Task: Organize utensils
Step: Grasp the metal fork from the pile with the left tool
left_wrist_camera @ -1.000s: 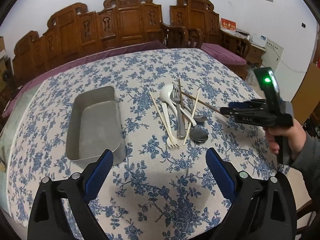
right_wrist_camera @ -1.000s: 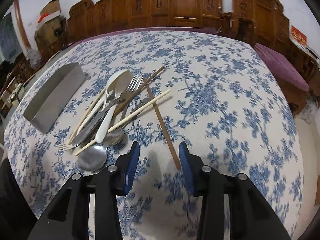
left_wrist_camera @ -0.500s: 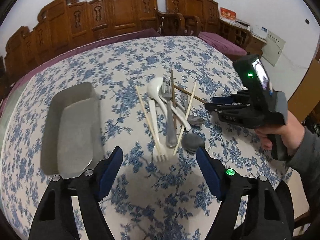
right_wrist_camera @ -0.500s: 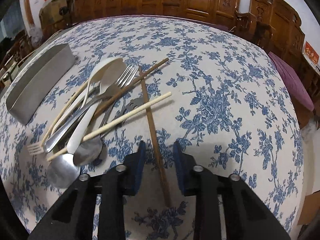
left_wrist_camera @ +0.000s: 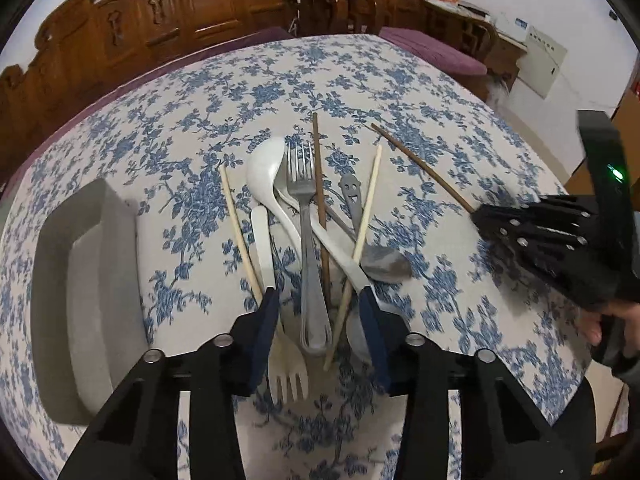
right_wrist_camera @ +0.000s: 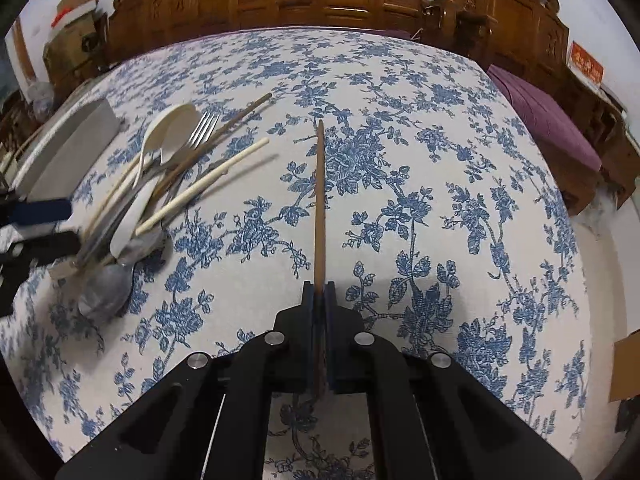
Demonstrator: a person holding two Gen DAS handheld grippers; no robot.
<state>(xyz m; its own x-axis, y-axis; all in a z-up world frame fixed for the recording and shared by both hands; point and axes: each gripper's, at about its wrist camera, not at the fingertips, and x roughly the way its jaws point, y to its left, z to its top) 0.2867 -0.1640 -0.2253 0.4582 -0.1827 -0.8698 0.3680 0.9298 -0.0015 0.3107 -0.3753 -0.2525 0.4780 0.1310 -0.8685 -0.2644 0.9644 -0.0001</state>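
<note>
Two grippers are over my flowered table (right_wrist_camera: 440,128). My right gripper (right_wrist_camera: 319,286) has just been closing its jaws, and they are now clamped on a dark brown chopstick (right_wrist_camera: 319,200) that runs straight ahead from them. My left gripper (left_wrist_camera: 318,312) has just been narrowing its jaws too; they stand partly apart over the near end of the utensil pile, with the steel fork (left_wrist_camera: 306,232) handle and a pale chopstick (left_wrist_camera: 362,232) between them, the pads not pressing on anything. Left of the pile lies the grey metal tray (left_wrist_camera: 86,280). A cream plastic fork (left_wrist_camera: 288,372) sits just below the left jaws.
</note>
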